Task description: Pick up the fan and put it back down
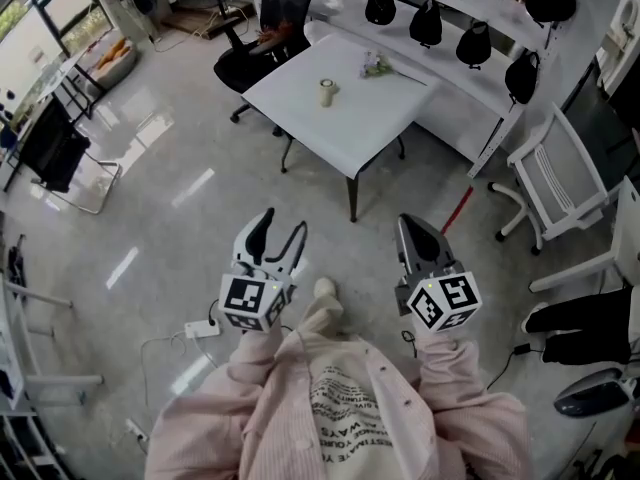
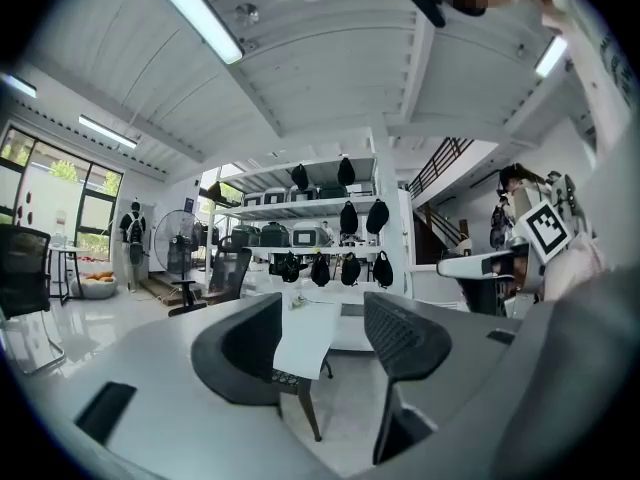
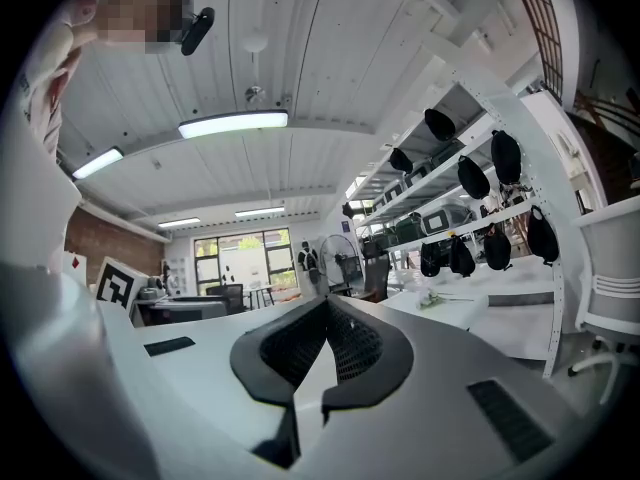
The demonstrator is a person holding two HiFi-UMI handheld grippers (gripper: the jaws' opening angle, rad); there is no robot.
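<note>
A black standing fan (image 2: 180, 240) stands far across the room by the windows, left of the shelves; the right gripper view also shows the fan (image 3: 338, 253) in the distance. Both grippers are held level in front of the person's chest, well short of it. My left gripper (image 1: 281, 225) is open, and only the floor and a table leg show between its fingers (image 2: 240, 353). My right gripper (image 1: 411, 226) is shut, its ribbed pads (image 3: 345, 343) meeting with nothing between them.
A white table (image 1: 340, 118) stands just ahead with a small cup (image 1: 326, 91) and a sprig of flowers (image 1: 375, 66) on it. A black office chair (image 1: 255, 48) sits behind it, white chairs (image 1: 550, 178) to the right, shelves with black bags (image 1: 472, 43) beyond. A power strip (image 1: 203, 328) lies on the floor at left.
</note>
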